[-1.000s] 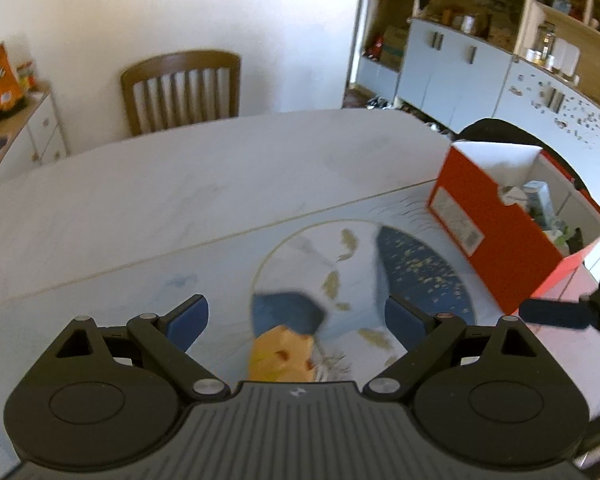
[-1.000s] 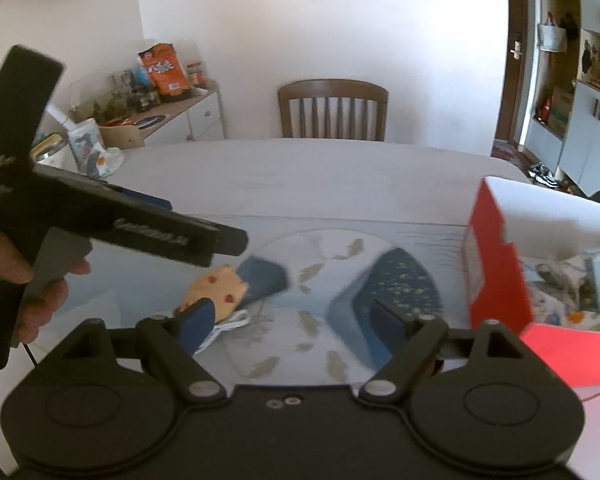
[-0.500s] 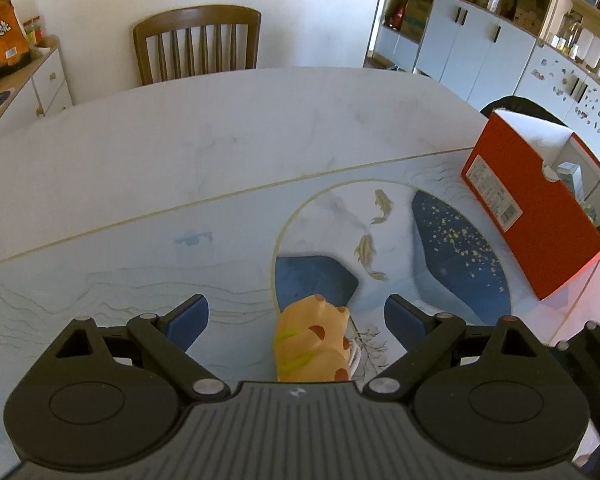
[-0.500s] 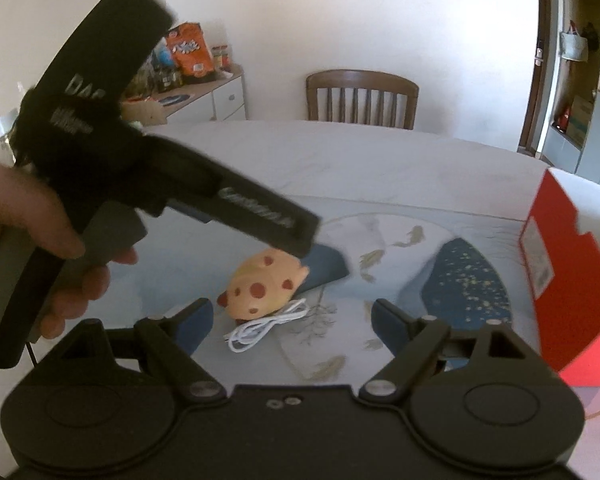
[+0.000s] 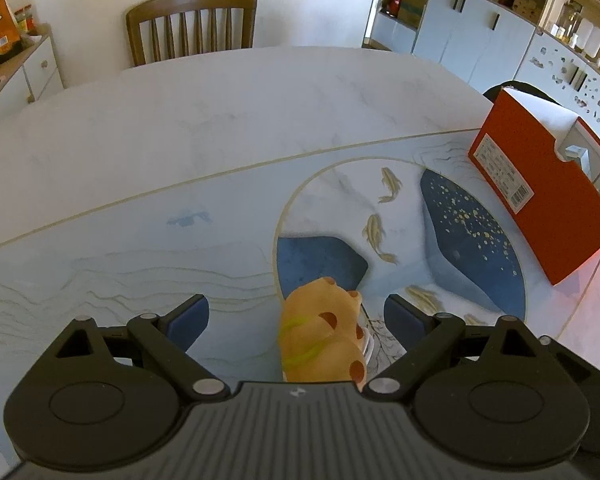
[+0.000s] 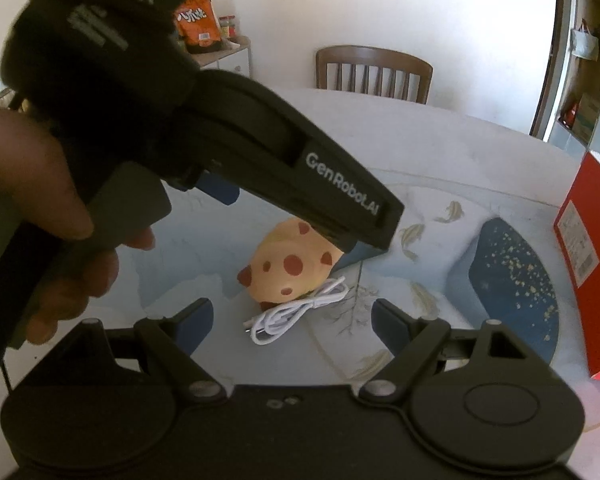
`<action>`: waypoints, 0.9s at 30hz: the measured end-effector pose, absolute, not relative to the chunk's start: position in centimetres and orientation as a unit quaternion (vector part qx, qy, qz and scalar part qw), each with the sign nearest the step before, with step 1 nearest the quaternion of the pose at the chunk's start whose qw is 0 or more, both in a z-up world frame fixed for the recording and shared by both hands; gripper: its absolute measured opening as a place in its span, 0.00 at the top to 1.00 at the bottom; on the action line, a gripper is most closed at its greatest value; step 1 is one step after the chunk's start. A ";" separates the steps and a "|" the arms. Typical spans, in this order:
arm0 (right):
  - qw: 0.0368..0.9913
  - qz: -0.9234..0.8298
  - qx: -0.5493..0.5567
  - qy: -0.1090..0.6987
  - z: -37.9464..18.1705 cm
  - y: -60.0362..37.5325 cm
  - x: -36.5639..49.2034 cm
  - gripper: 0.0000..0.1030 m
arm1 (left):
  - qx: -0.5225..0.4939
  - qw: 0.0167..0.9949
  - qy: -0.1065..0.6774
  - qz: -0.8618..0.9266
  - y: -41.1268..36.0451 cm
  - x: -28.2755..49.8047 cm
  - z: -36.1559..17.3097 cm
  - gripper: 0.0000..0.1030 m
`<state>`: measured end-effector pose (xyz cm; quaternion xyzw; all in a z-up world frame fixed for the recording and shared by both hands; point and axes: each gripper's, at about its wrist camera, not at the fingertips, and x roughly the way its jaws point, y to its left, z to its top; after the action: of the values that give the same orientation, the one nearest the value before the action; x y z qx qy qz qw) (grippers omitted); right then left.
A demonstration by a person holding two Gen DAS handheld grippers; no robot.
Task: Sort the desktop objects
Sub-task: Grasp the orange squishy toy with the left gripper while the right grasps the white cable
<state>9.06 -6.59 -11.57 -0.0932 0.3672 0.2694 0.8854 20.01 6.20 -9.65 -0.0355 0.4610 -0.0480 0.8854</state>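
The left tool hangs over the spotted orange toy, its 2 pads spread wide and touching nothing; the toy lies on the table between them, closer to the pad on the tool's right. The right tool is spread just as wide and empty, with the white cable coiled just ahead of its gap and touching the toy's near side.

To take the toy well, the left tool should probably centre on the body first — it sits off to one side — then come down so both pads meet the flanks below the widest part; it looks soft, so a gentle squeeze should do.

The cable lies tight against the toy and could get dragged or pinched along with it, so lift straight up. From the right tool's view the left tool's body and the hand gripping it fill the space above the toy — the 2 could collide. The red box stands well off to the right, apparently the destination, with an open path across the table.
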 end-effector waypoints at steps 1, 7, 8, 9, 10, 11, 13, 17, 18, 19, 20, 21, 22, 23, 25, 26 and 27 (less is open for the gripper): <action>0.885 0.269 -0.094 0.369 -11.7 -6.5 9.1 0.17 | -0.037 0.885 0.462 -0.050 6.2 20.0 -9.7 0.08; 0.880 0.265 -0.105 0.381 -12.6 -6.0 9.5 0.21 | -0.040 0.881 0.467 -0.056 6.1 20.3 -10.4 0.15; 0.879 0.265 -0.108 0.382 -12.7 -5.9 9.6 0.22 | -0.041 0.881 0.468 -0.055 6.2 20.4 -10.6 0.16; 0.878 0.264 -0.110 0.383 -12.8 -5.8 9.6 0.23 | -0.042 0.880 0.469 -0.054 6.3 20.5 -10.6 0.16; 0.877 0.264 -0.110 0.385 -12.9 -5.8 9.7 0.24 | -0.043 0.880 0.469 -0.053 6.4 20.5 -10.7 0.18; 0.876 0.264 -0.111 0.388 -13.0 -5.8 9.8 0.27 | -0.044 0.880 0.470 -0.053 6.5 20.6 -10.7 0.20; 0.875 0.260 -0.111 0.394 -13.2 -5.9 10.0 0.31 | -0.047 0.879 0.471 -0.053 6.6 20.6 -10.8 0.25; 0.875 0.255 -0.107 0.397 -13.2 -6.2 10.3 0.34 | -0.056 0.877 0.474 -0.056 6.8 20.8 -11.1 0.30; 0.875 0.253 -0.107 0.398 -13.2 -6.2 10.4 0.35 | -0.057 0.877 0.473 -0.059 6.8 20.8 -11.1 0.32; 0.876 0.252 -0.105 0.398 -13.1 -6.3 10.6 0.37 | -0.057 0.877 0.473 -0.061 6.8 20.9 -11.1 0.35; 0.876 0.251 -0.104 0.399 -13.0 -6.4 10.8 0.41 | -0.060 0.876 0.474 -0.064 6.7 20.9 -11.1 0.38; 0.877 0.249 -0.103 0.399 -13.0 -6.6 10.9 0.44 | -0.062 0.876 0.474 -0.066 6.8 20.9 -11.1 0.41; 0.876 0.249 -0.101 0.400 -12.9 -6.8 11.1 0.45 | -0.066 0.876 0.473 -0.068 6.9 21.0 -11.1 0.45; 0.876 0.248 -0.100 0.400 -12.9 -7.0 11.2 0.46 | -0.071 0.876 0.473 -0.069 7.0 21.0 -11.1 0.47; 0.877 0.247 -0.102 0.399 -12.9 -7.4 11.3 0.46 | -0.080 0.875 0.472 -0.070 7.3 21.2 -11.1 0.53; 0.878 0.244 -0.102 0.398 -12.9 -7.6 11.4 0.46 | -0.085 0.875 0.472 -0.069 7.5 21.3 -11.0 0.57; 0.879 0.242 -0.101 0.398 -12.9 -7.8 11.6 0.46 | -0.089 0.875 0.472 -0.069 7.6 21.4 -11.0 0.57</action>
<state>11.58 -7.84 -12.87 -0.1011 0.3977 0.2416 0.8793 21.39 7.59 -10.99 -0.0886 0.4718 -0.0690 0.8746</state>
